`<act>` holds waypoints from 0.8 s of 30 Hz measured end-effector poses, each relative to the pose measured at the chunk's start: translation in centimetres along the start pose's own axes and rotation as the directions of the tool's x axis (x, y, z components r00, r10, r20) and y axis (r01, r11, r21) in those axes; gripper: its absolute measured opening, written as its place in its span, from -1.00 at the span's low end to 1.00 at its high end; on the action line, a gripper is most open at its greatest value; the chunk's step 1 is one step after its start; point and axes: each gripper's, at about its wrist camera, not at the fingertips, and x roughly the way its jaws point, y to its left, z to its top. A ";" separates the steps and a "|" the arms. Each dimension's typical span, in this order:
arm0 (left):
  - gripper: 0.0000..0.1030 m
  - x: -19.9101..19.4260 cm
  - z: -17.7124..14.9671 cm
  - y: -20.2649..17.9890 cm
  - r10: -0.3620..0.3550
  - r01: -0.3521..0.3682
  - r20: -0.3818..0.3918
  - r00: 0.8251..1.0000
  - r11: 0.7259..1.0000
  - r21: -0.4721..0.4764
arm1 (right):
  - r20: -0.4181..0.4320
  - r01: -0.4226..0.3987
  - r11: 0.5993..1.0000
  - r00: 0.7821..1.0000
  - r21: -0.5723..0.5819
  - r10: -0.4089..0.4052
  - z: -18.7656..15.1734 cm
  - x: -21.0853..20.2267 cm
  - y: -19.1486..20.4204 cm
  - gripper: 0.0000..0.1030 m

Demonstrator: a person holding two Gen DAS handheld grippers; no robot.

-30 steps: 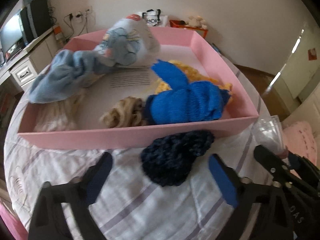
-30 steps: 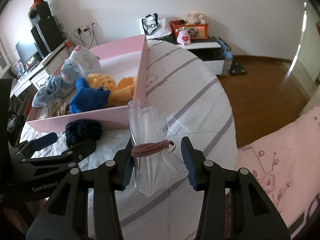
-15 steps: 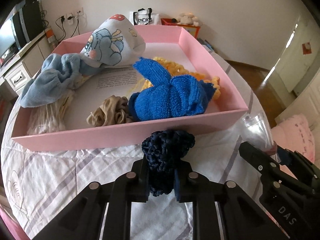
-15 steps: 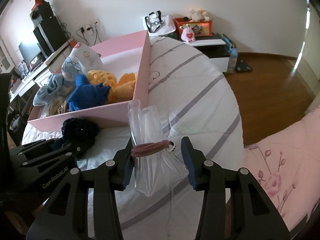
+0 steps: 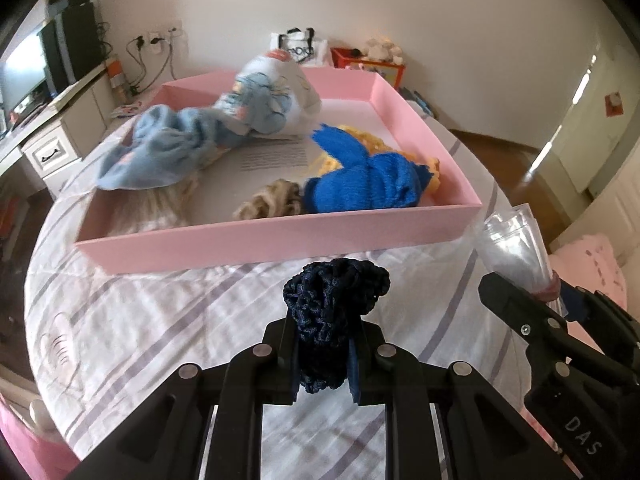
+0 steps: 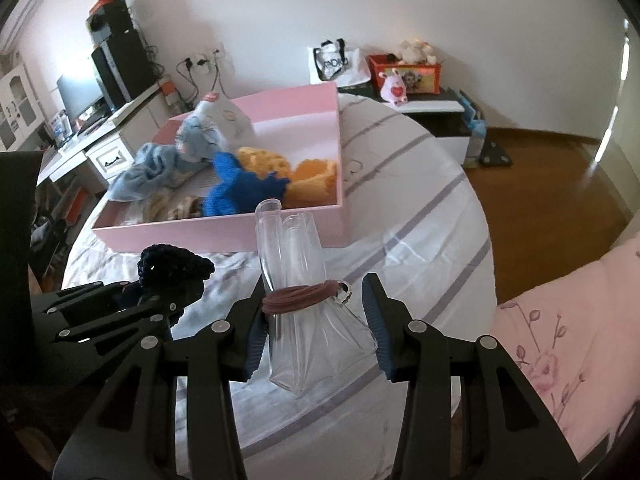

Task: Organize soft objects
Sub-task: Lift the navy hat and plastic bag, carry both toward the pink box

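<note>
Left wrist view: the left tool (image 5: 323, 364) is clamped tight on a navy knitted scrunchie (image 5: 334, 300), its blue pads squeezing the lower part while the bunched upper part stands clear above the fingers, just short of the near wall of the pink tray (image 5: 280, 240). The scrunchie's long axis runs along the fingers, pointing toward the tray. It looks light, soft and springy, likely to squash in any grip; a pinch across its gathered middle, as here, seems the safest hold. Inside the tray lie a royal-blue knitted piece (image 5: 368, 188), a yellow knit (image 5: 348, 160), a beige scrunchie (image 5: 272, 202), a pale blue towel (image 5: 160, 152) and a printed white cloth (image 5: 272, 100). The desk wears a striped white cloth (image 5: 160, 320).

Right wrist view: the right tool (image 6: 318, 332) holds a rolled clear plastic bag (image 6: 300, 280), bound at its waist by a brown hair tie (image 6: 298, 300). The jaws stand as narrow as they go around the flared base; the left pad touches it, while contact at the right pad is less certain. The roll stands along the fingers, its open end toward the tray's near corner (image 6: 340, 224). It appears light, slippery and easily crumpled, best gripped at the tied waist. The scrunchie in the left tool shows at lower left (image 6: 172, 264).
</note>
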 end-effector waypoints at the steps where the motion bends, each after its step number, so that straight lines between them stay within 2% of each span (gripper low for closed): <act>1: -0.71 -0.5 -0.2 0.3 0.003 -0.003 0.010 1.000 1.000 -0.009 | 0.004 -0.001 1.000 1.000 -0.007 0.001 0.0 -0.3 0.4 -0.19; 14: -0.71 -8.1 -3.2 2.6 0.039 -0.032 0.108 0.993 0.998 -0.059 | 0.068 -0.032 0.995 0.997 -0.094 0.038 -1.2 -4.5 5.0 -0.19; 24: -0.71 -14.8 -6.4 3.0 0.059 -0.047 0.197 0.979 0.997 -0.063 | 0.145 -0.041 0.989 0.988 -0.142 0.062 -2.4 -8.8 7.5 -0.19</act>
